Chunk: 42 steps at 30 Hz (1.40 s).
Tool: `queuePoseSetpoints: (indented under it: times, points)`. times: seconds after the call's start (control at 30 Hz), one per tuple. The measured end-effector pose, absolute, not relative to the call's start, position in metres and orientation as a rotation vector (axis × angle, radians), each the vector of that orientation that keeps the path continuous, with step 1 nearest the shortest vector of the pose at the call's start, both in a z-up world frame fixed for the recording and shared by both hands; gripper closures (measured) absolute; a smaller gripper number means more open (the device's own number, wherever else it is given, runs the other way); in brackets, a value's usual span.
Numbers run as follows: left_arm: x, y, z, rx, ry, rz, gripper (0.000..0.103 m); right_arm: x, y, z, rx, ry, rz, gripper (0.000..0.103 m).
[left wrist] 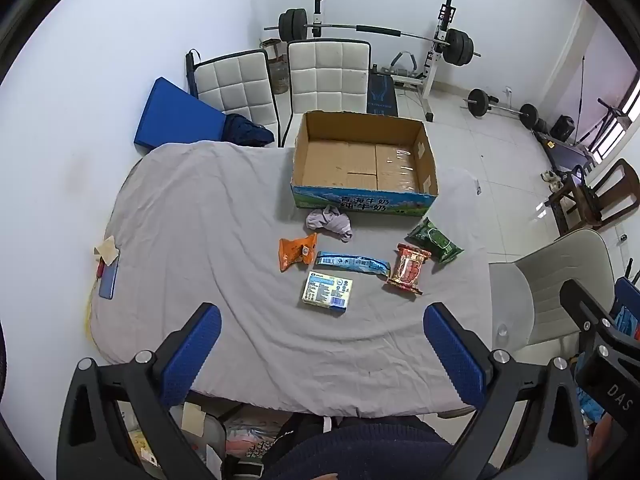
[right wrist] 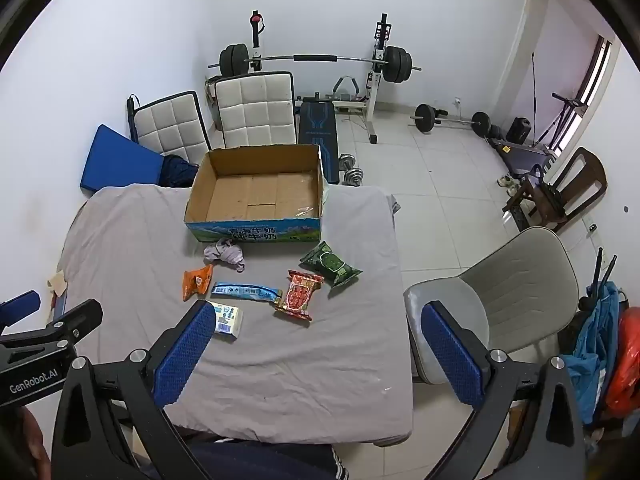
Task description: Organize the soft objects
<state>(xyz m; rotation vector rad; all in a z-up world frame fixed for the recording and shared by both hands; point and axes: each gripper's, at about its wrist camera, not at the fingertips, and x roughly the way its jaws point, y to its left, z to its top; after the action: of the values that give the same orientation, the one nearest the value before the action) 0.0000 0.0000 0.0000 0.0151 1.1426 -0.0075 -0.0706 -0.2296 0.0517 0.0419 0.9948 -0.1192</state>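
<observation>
An open, empty cardboard box (left wrist: 362, 160) (right wrist: 256, 196) stands at the far side of the grey-clothed table (left wrist: 200, 220) (right wrist: 120, 240). In front of it lie a crumpled grey cloth (left wrist: 330, 222) (right wrist: 225, 255), an orange packet (left wrist: 296, 251) (right wrist: 195, 280), a long blue packet (left wrist: 352, 263) (right wrist: 244, 291), a red snack bag (left wrist: 409, 268) (right wrist: 299, 295), a green packet (left wrist: 435, 240) (right wrist: 331, 264) and a white carton (left wrist: 327, 288) (right wrist: 228, 321). My left gripper (left wrist: 320, 344) and right gripper (right wrist: 316, 344) are both open and empty, held above the near table edge.
A phone and paper scrap (left wrist: 107, 268) lie at the table's left edge. A grey chair (left wrist: 560, 280) (right wrist: 512, 292) stands to the right. Two white padded chairs (left wrist: 328, 76) (right wrist: 254, 108), a blue mat and weight equipment stand behind the table.
</observation>
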Motion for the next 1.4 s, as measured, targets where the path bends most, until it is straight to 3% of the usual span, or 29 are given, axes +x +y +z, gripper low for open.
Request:
queuePoseSetpoints:
  times: [1.4]
  points:
    - [-0.006,0.001,-0.005,0.006,1.144,-0.015,0.0,-0.075,-0.233,0.048,0.035,0.996,-0.138,0.0]
